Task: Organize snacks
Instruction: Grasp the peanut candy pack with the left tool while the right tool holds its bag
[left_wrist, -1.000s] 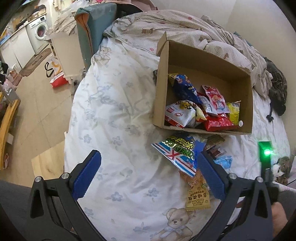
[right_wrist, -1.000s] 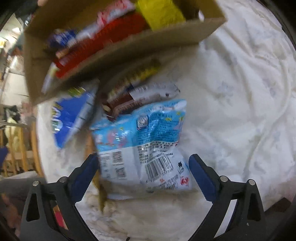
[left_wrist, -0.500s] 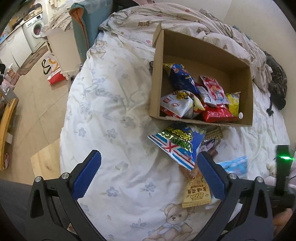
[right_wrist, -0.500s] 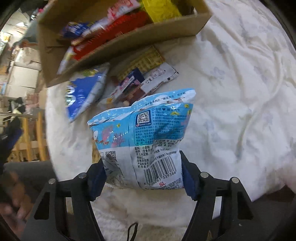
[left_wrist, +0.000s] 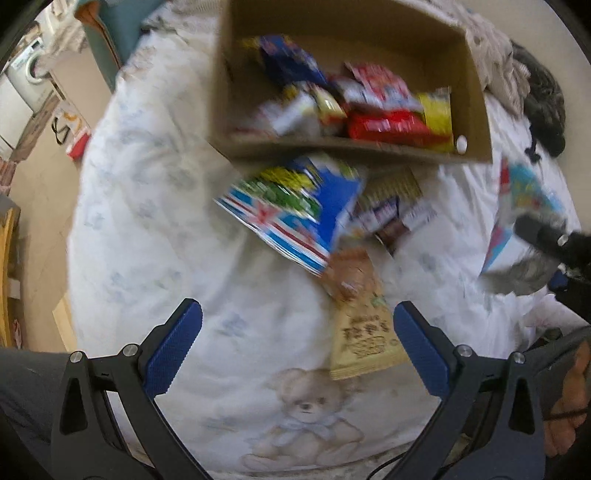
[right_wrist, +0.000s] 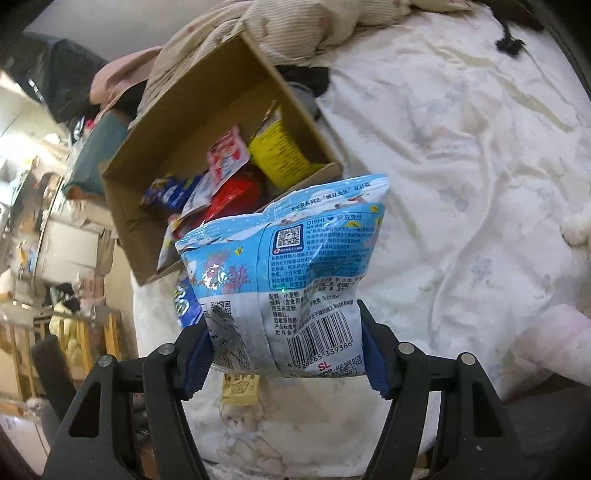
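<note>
My right gripper (right_wrist: 286, 349) is shut on a light blue snack bag (right_wrist: 284, 273), held up in the air over the bed with its barcode side facing the camera. Behind the bag stands an open cardboard box (right_wrist: 122, 206) with several snack packs inside. In the left wrist view my left gripper (left_wrist: 297, 341) is open above the bedsheet with nothing between its blue pads. Ahead of it lie a blue and green snack bag (left_wrist: 295, 210), a tan packet (left_wrist: 364, 332) and small packets (left_wrist: 395, 218) in front of the box (left_wrist: 476, 99). The lifted light blue bag (left_wrist: 524, 199) shows blurred at the right.
The bed's white floral sheet (left_wrist: 147, 206) has a teddy bear print (left_wrist: 306, 417) near me. Crumpled bedding (right_wrist: 295, 22) lies behind the box. A dark cloth (left_wrist: 543, 107) sits at the far right. The floor, a washing machine (left_wrist: 26, 74) and furniture are left of the bed.
The right gripper closed on the light blue bag and lifted it off the bed toward the box. The left gripper moved lower and nearer the loose snacks, staying open.
</note>
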